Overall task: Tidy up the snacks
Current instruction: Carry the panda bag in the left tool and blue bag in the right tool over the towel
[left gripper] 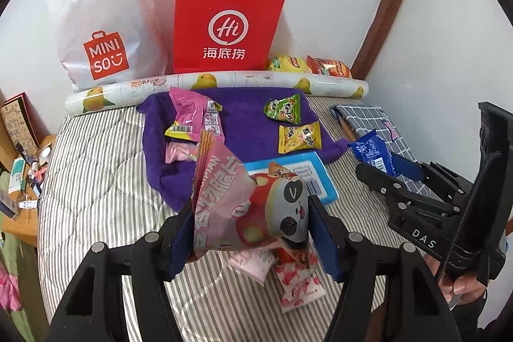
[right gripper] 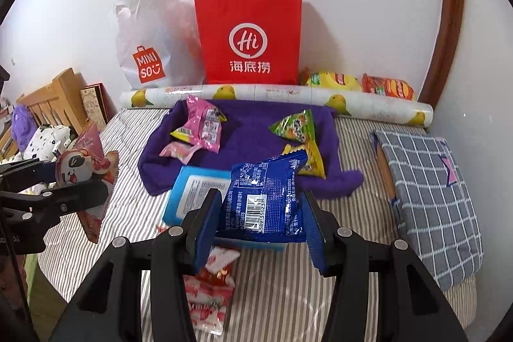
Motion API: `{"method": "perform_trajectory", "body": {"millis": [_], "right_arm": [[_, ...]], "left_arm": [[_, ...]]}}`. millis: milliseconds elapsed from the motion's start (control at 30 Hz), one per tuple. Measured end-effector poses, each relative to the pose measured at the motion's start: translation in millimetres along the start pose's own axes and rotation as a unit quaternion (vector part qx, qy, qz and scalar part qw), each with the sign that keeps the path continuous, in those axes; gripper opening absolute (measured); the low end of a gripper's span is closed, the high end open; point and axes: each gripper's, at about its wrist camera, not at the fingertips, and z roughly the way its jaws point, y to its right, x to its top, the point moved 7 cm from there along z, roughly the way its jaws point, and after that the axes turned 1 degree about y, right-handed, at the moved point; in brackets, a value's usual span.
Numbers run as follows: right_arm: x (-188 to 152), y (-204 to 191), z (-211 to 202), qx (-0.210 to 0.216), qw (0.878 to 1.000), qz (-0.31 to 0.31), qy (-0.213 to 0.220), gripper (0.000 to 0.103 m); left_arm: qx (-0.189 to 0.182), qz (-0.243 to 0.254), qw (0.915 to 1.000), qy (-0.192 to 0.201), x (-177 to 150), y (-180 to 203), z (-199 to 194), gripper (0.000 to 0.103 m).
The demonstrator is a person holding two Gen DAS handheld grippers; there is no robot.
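Note:
My left gripper is shut on a pink panda snack bag, lifted above the striped bed; the same panda snack bag shows at the left of the right wrist view. My right gripper is shut on a blue snack packet, also seen as the blue snack packet at the right of the left wrist view. On the purple towel lie a pink packet, a green packet and a yellow packet. Strawberry sweets packets lie under the left gripper.
A red paper bag and a white plastic bag stand against the wall behind a rolled lemon-print sheet. Chip bags lie at the back right. A light blue pack and a checked cloth rest on the bed.

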Motion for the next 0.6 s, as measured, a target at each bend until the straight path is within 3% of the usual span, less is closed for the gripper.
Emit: {"method": "perform_trajectory", "body": {"millis": [600], "right_arm": [[40,22,71,-0.006,0.999,0.022,-0.025,0.05]], "left_arm": [[0.002,-0.025,0.9997,-0.007,48,-26,65,0.064]]}}
